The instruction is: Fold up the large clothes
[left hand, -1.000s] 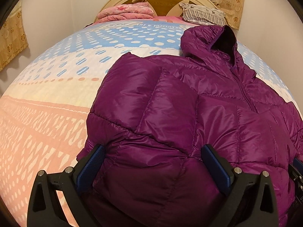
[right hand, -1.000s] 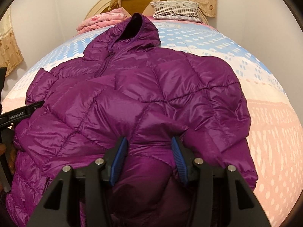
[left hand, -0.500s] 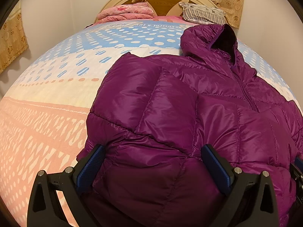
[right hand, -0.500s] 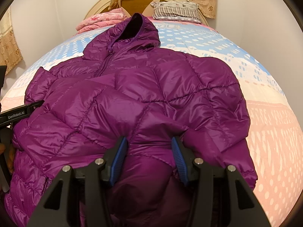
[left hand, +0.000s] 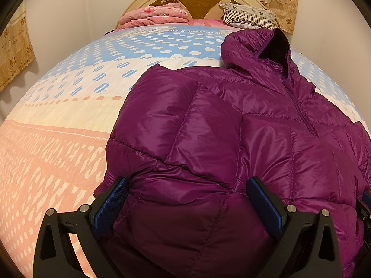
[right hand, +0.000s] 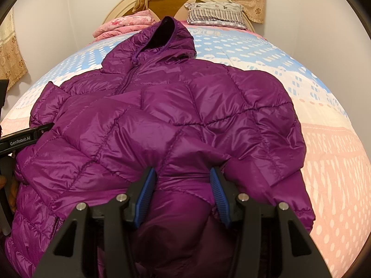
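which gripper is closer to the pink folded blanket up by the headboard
Left, probably. The pink blanket lies at the bed's far left; the left gripper grips the jacket on that side, the right gripper on the opposite side.

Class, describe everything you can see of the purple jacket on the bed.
The purple jacket is a shiny, quilted puffer with a dark-lined hood pointing toward the headboard and a front zip. It lies front-up on the patterned bedspread, both sleeves folded in over the body. Its puffy near edge bulges between the fingers of the left gripper and of the right gripper, both gripping it.
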Available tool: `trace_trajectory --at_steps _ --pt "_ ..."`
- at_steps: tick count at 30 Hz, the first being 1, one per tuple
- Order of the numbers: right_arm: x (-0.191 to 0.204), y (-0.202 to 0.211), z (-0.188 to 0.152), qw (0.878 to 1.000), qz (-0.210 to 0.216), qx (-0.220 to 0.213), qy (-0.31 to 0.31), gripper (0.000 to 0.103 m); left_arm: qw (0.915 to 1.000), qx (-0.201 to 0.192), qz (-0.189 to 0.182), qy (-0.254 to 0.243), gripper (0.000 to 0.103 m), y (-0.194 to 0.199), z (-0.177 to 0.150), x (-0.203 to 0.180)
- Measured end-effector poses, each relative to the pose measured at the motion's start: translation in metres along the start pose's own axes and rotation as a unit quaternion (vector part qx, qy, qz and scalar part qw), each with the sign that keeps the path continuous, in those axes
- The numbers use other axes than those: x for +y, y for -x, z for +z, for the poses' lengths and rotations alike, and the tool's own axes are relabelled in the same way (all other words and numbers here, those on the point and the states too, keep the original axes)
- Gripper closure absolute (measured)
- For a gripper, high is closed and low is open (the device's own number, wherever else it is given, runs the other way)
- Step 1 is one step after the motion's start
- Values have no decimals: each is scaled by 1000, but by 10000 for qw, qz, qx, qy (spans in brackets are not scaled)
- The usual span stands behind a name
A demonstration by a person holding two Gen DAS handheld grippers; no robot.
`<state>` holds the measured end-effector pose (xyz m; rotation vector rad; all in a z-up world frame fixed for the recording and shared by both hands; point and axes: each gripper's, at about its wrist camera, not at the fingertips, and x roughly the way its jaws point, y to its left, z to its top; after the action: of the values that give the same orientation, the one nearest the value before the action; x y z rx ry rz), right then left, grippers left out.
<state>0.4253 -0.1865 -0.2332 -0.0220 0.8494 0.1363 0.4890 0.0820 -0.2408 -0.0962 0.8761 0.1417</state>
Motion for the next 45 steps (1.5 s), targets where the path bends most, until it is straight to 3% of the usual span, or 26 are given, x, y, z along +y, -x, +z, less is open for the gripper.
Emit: trace_trajectory --at_steps 15,18,20,23,25,27,31,34,39,45 --pt "0 1 1 10000 4 13 36 48 9999 76 -107 72 1 -1 2 2" --pt "-3 4 7 9996 228 180 30 40 9997 213 -104 -21 1 12 8 5" --pt "-8 12 24 9970 569 517 -10 31 9995 50 -62 -307 1 33 18 2" --pt "-9 33 61 9971 619 149 420 13 9936 -534 -439 -890 1 73 51 -8" --pt "-11 35 88 9964 419 -107 726 6 9910 -548 -599 -1063 1 75 76 -16" --pt "-17 22 118 9961 519 -43 715 6 9909 -448 -718 -1051 1 64 102 -22" --pt "-48 -19 184 9960 884 -100 119 6 9909 -519 -752 -988 1 29 148 -34" --pt "-63 -56 220 9954 937 -106 -180 6 9925 -321 -846 -817 1 -9 184 -43" --pt "-84 -119 270 9931 995 61 -623 6 9938 -34 -922 -628 1 -69 231 -54" --pt "-86 -175 303 9905 1114 209 -782 6 9941 191 -969 -458 1 -126 259 -51"
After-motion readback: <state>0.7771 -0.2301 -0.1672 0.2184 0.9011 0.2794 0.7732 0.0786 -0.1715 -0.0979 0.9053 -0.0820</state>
